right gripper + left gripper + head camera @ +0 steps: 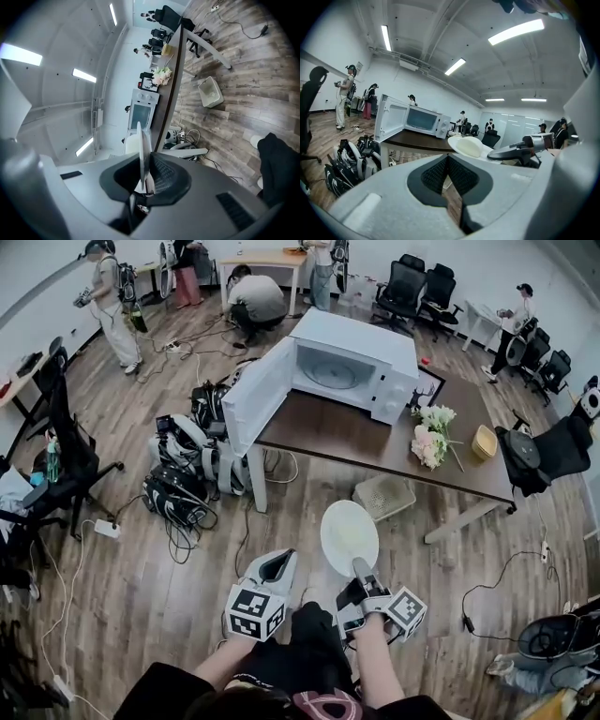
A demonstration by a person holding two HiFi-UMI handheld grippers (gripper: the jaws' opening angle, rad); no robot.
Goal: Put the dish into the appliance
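Nearest me, at 11 o'clock, my left gripper (279, 566) has its jaws closed together on nothing. Just beside it at 1 o'clock, my right gripper (359, 570) has its jaws nearly closed, pinching the near rim of the dish (349, 535). The dish is a white plate that stands out ahead of the jaws, over the floor and short of the table.

I judge the dish to be stiff, glazed, slippery and breakable. Held by one edge, its weight will lever against the pads, so the rim is the only place to grip it, and it should be kept level.

Further out at 1 o'clock, a white mesh basket (384, 496) sits on the floor under the table (328, 432) and looks empty. At 12 o'clock on the table, the microwave (361, 367) has its door (258, 395) swung wide, and I see only the turntable in its cavity. At 2 o'clock are flowers (431, 435) and a small yellowish bowl (485, 442), and I cannot tell what is in the bowl.
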